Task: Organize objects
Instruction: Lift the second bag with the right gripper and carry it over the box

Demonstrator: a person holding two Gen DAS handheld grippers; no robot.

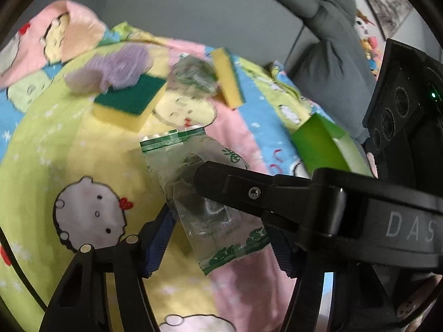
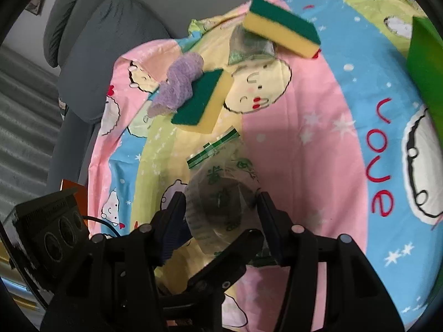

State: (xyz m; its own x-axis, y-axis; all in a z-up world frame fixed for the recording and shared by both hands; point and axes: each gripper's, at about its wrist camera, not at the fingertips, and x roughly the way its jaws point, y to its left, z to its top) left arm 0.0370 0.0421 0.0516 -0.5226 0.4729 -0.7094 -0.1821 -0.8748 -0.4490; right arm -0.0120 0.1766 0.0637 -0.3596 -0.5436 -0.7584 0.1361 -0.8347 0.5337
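A clear packet (image 1: pixel 205 193) with green print is held between both grippers above a cartoon-print sheet (image 1: pixel 55 138). The left gripper (image 1: pixel 221 238) is closed on its lower part, blue pads at either side; the right gripper (image 2: pixel 221 215) is clamped on its bulging middle. Beyond the packet, a sponge (image 2: pixel 202 102) is seen lying green side up with a purple cloth (image 2: pixel 177 83) draped over its end. A second sponge (image 2: pixel 282 27) and a crumpled packet (image 2: pixel 249 47) are seen farther off. A green box (image 1: pixel 324 149) is set at the right.
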